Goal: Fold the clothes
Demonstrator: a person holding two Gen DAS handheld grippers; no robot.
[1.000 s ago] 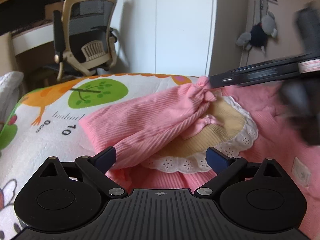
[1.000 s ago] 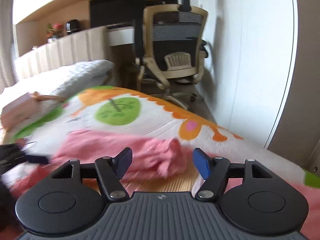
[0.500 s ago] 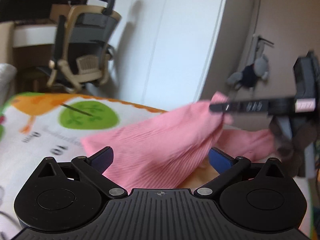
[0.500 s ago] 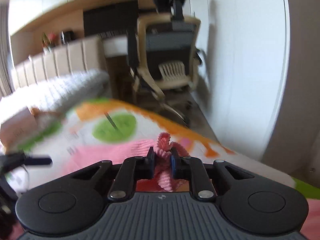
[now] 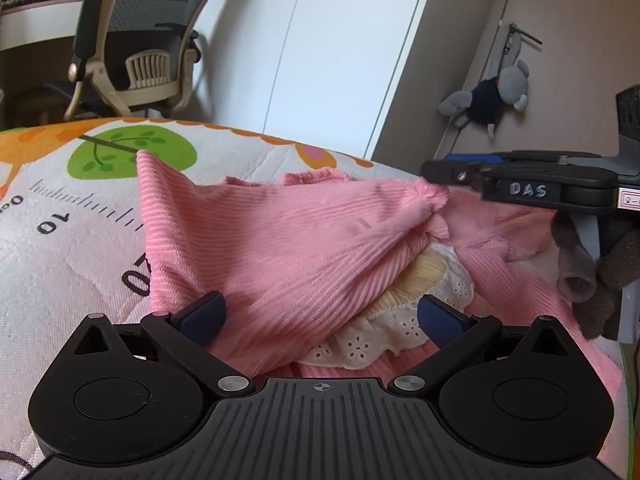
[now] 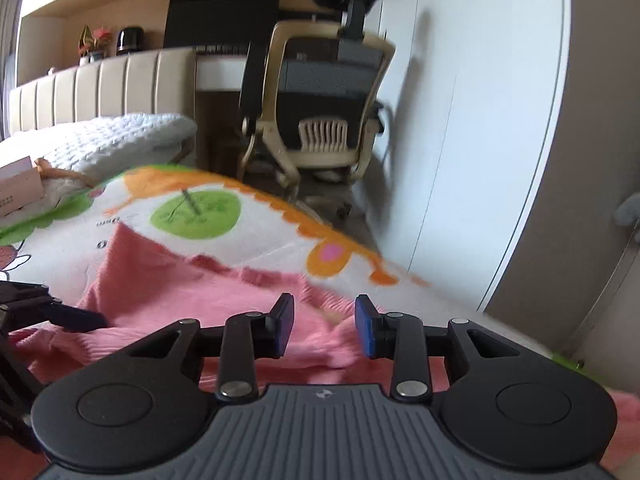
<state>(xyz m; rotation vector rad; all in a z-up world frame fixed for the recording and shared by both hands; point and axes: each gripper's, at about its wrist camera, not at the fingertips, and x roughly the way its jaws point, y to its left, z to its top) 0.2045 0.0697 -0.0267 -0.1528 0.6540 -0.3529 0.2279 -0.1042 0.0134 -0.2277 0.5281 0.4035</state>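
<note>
A quilted bed mat printed with cartoon trees and a ruler scale (image 5: 60, 240) carries the pink ribbed knit top (image 5: 520, 280), which lies flat on the side of the mat nearer the wardrobe, directly in front of both tools. Its 1 visible sleeve (image 5: 280, 248) lies slantwise over the chest and partly covers the cream collar with white eyelet-lace trim (image 5: 404, 304). The sleeve's long axis runs from the shoulder end, close by the near-left pad of the left tongs (image 5: 320, 318), up and away to the gathered cuff (image 5: 430, 198) at the far right. The right tongs (image 6: 325, 322) are the nearer to that cuff: their tips sit just at it in the left wrist view. Their own camera shows the 2 pads moderately apart, with pink cloth below and nothing pinched between them. The left tongs stand wide, holding nothing, low over the sleeve and collar. Any further fold turns on that slant, since the sleeve crosses the body rather than lying along it.
</note>
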